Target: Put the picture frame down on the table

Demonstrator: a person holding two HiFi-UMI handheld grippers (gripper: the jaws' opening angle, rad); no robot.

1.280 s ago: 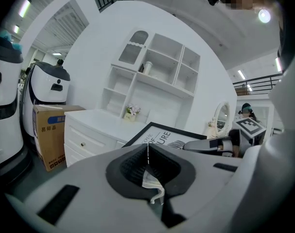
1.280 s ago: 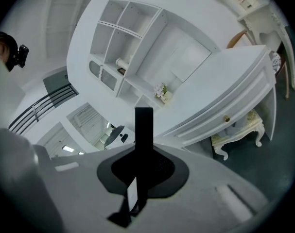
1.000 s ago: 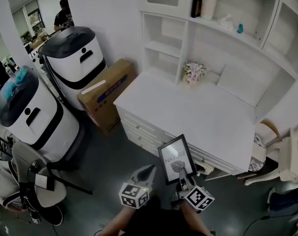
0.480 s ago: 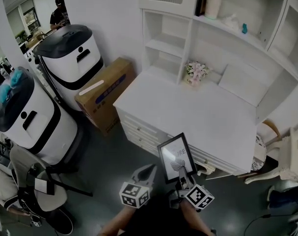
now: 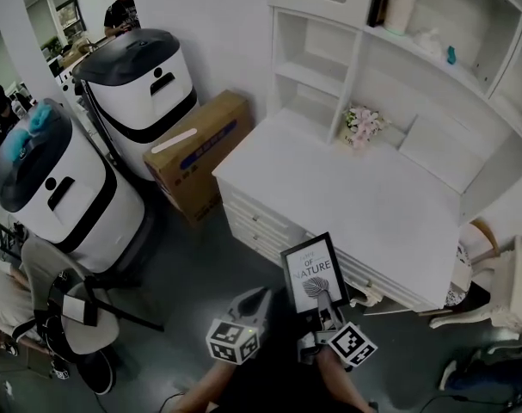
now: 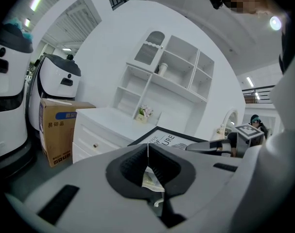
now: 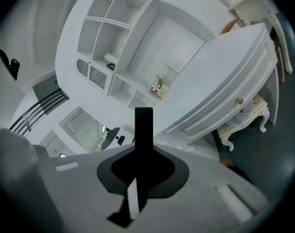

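The picture frame (image 5: 311, 269) was clamped in the right claw (image 5: 319, 301); it was best carried to the table (image 5: 355, 188) ahead, then lowered flat.

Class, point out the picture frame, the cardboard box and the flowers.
Picture frame (image 5: 312, 272): head view, middle of its print.
Cardboard box (image 5: 194, 147): head view, top face.
Flowers (image 5: 361, 125): head view, the blooms.

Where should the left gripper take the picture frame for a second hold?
Its left edge, approached from the left. The picture frame is thin and stands tilted with the right gripper shut on its lower edge; the left gripper, shut and empty, sits left of it, so that bare rim is probably nearest.
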